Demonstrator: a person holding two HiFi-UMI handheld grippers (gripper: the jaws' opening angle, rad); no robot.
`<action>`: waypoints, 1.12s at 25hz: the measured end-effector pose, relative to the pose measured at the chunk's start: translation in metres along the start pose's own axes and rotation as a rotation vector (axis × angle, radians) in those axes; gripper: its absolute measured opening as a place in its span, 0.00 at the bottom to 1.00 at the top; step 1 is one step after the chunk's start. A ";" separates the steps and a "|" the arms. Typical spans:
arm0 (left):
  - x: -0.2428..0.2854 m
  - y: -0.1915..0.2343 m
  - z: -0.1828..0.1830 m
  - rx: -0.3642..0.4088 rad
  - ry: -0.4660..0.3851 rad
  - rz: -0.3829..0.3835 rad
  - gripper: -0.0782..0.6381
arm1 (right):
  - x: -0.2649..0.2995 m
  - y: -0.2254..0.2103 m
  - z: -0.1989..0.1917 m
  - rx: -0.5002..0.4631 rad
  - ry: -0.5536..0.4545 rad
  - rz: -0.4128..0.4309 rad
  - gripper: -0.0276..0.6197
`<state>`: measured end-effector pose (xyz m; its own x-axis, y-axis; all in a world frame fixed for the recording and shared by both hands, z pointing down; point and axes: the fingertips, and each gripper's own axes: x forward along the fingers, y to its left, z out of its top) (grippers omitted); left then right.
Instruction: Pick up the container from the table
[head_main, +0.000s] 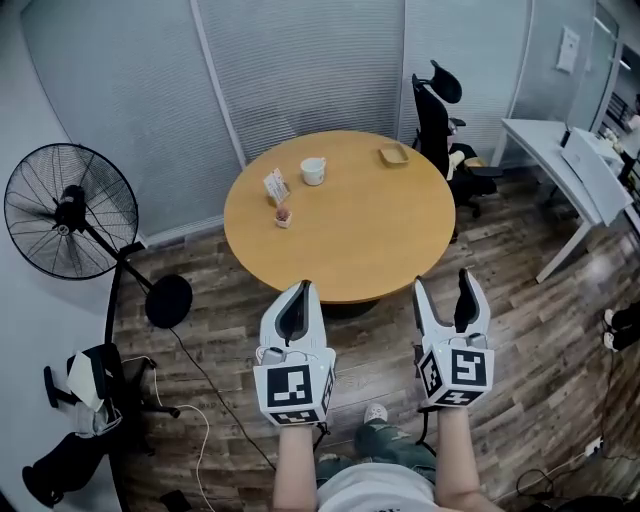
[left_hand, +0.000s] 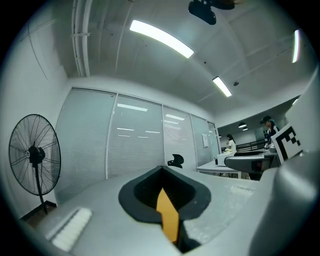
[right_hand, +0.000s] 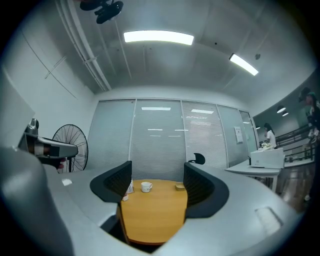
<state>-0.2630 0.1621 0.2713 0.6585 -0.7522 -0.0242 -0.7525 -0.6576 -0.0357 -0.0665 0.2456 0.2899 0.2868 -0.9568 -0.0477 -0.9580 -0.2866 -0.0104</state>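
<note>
A round wooden table (head_main: 350, 235) holds a white cup (head_main: 313, 171), a small tan container (head_main: 394, 154) at its far right, a card stand (head_main: 276, 186) and a tiny pink pot (head_main: 283, 215). My left gripper (head_main: 300, 288) hovers just short of the table's near edge with its jaws together and nothing in them; in the left gripper view (left_hand: 162, 176) only a sliver of tabletop shows between them. My right gripper (head_main: 443, 281) is level with it, open and empty. The right gripper view (right_hand: 157, 171) frames the table (right_hand: 150, 217), cup (right_hand: 146, 187) and tan container (right_hand: 179, 187) between its jaws.
A standing fan (head_main: 70, 210) is at the left with its base by the table. A black office chair (head_main: 440, 110) sits behind the table and a white desk (head_main: 570, 160) at the right. A loaded chair (head_main: 90, 400) and a floor cable (head_main: 200, 400) lie lower left.
</note>
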 end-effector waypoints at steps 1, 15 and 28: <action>0.012 -0.003 0.002 0.003 -0.004 0.002 0.11 | 0.010 -0.007 0.001 -0.001 -0.003 0.005 0.59; 0.124 -0.032 -0.009 -0.008 0.010 0.002 0.11 | 0.090 -0.071 -0.016 -0.012 0.015 0.042 0.57; 0.233 -0.033 -0.032 -0.021 0.036 -0.035 0.11 | 0.180 -0.106 -0.043 -0.020 0.056 0.023 0.57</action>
<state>-0.0852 0.0070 0.2984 0.6841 -0.7293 0.0123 -0.7291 -0.6842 -0.0145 0.0868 0.1022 0.3257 0.2654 -0.9641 0.0087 -0.9641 -0.2653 0.0102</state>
